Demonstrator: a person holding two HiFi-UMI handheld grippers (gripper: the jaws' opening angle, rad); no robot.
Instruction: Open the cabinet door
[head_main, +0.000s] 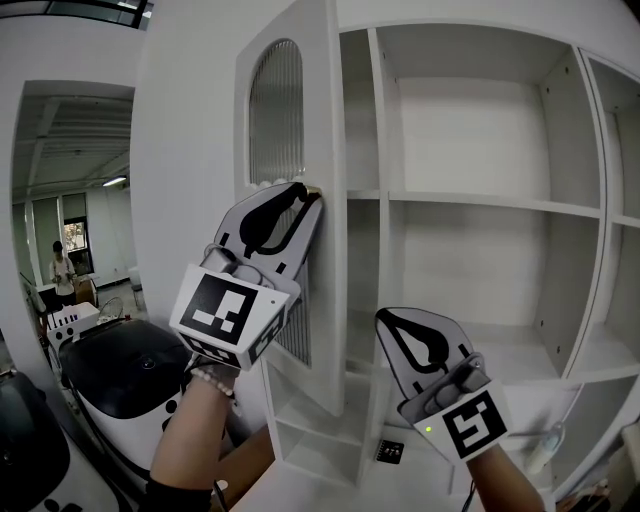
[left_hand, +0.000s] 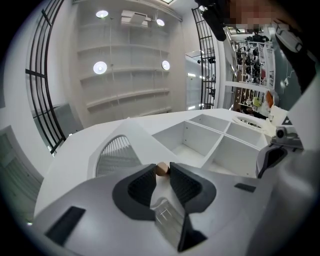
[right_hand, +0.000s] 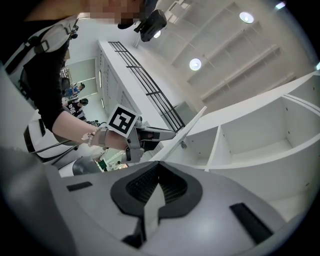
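**Knob held at the left jaw tips; door stood well out from the shelves**

The cabinet door (head_main: 290, 120) is seen upright and swung out from the cabinet (head_main: 480, 203), so that the bare shelves behind it are exposed. The small round knob (left_hand: 161, 169), near the door's free edge, is pinched between the very tips of the left gripper (head_main: 303, 190), straight ahead of its jaws, with little pad overlap. The right gripper (head_main: 388, 318) is held lower, in front of the open shelves and apart from the door, its jaws pressed together on nothing. The left gripper is judged the only one placed to act. Any further opening would be made by drawing the knob sideways, away from the shelves, around the door's upright hinge line. A slip off the knob is judged the main risk.
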